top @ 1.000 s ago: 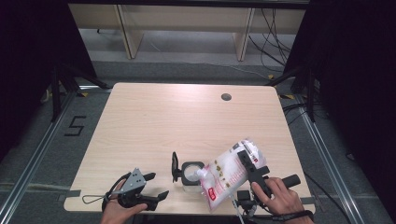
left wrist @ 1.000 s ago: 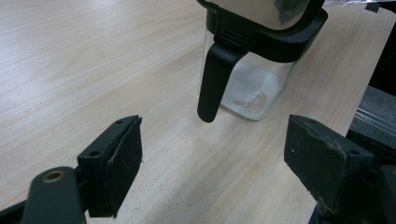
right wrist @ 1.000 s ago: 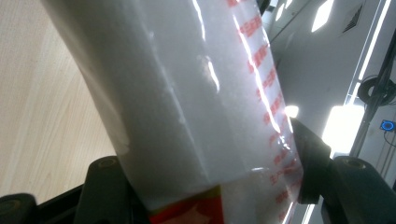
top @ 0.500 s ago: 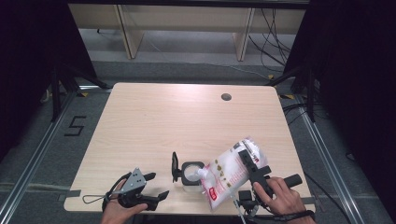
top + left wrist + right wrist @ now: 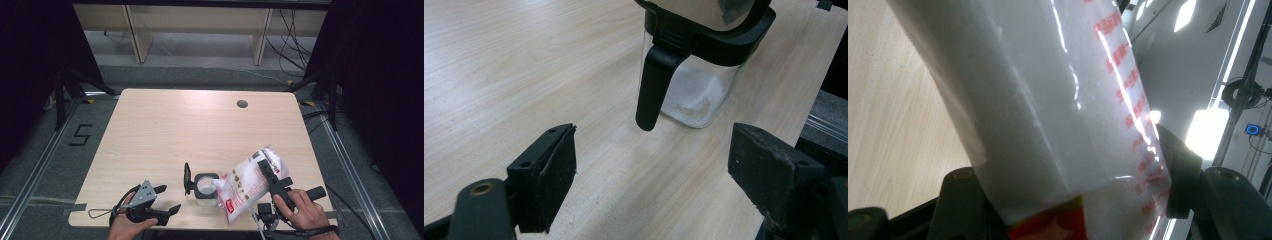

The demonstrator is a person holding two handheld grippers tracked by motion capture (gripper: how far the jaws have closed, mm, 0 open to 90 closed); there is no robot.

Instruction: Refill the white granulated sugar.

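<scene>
Surroundings: dark curtains flank the scene at left and right of the high view; pale shelving stands along the top edge, and cables run over the grey floor at upper right.
Desk: light wood desk (image 5: 165,130) in the middle of the high view, with a small round dark hole (image 5: 242,104) toward its upper right.
Jar: clear square jar (image 5: 206,189) with a black rim and its black hinged lid (image 5: 187,178) standing open, low in the centre of the high view near the desk's front edge; the left gripper view shows it at upper centre (image 5: 704,75), a thin layer of white grains on its bottom and a black tab hanging down its side.
Bag: clear plastic refill bag (image 5: 248,184) with red print and white grains inside, lower right of the high view, tilted so its lower corner sits over the jar's mouth.
Right gripper: right gripper (image 5: 274,186) at lower right of the high view, held in the person's hand; its fingers pinch the bag, which the right gripper view shows pressed between both pads (image 5: 1178,170).
Left gripper: left gripper (image 5: 165,200) at lower left of the high view, resting low by the desk's front edge, apart from the jar; its fingers (image 5: 549,175) are spread wide with bare desk between them.
</scene>
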